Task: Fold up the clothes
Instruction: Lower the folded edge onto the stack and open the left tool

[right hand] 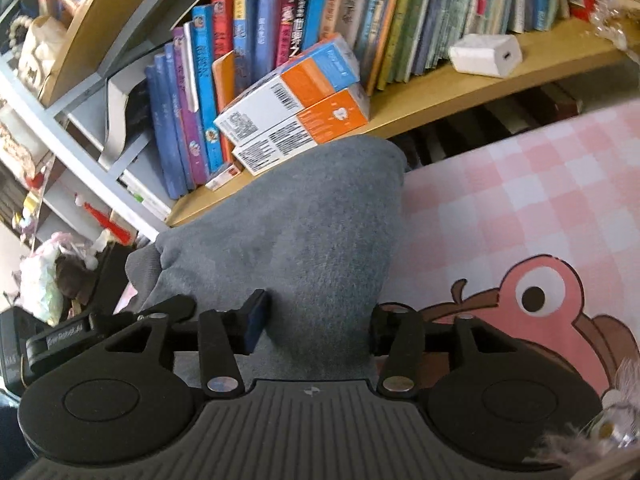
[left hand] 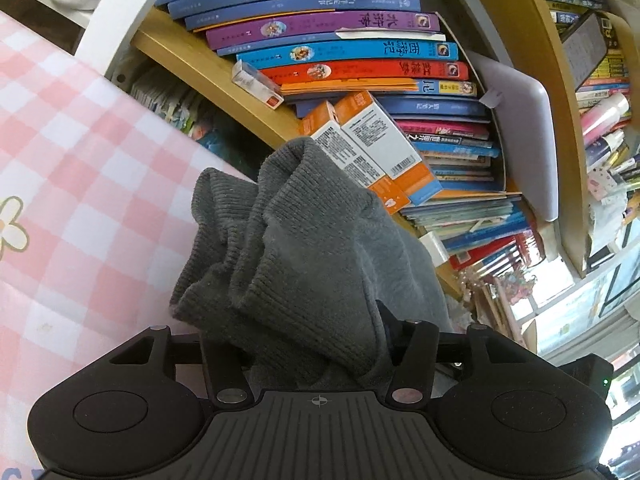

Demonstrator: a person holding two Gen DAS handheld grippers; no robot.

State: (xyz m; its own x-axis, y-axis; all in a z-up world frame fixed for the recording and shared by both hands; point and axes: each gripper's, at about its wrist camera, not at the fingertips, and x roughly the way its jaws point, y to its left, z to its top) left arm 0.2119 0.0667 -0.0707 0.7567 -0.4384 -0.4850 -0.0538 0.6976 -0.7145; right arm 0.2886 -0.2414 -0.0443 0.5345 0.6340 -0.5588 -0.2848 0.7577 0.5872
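Note:
A grey knit garment (left hand: 304, 248) with a ribbed hem bunches up between the fingers of my left gripper (left hand: 308, 340), which is shut on it and holds it above the pink checked cloth (left hand: 80, 152). In the right wrist view the same grey garment (right hand: 304, 240) rises in a peak from my right gripper (right hand: 316, 320), which is shut on its edge. The fabric hides most of both pairs of fingertips; one dark pad (right hand: 256, 320) of the right gripper shows at the left of the cloth.
A wooden bookshelf (left hand: 224, 84) packed with books stands close behind the garment. Orange and white boxes (right hand: 296, 116) lean on its shelf, and a white charger (right hand: 486, 56) sits farther along. The pink cloth bears a cartoon bird print (right hand: 532, 300).

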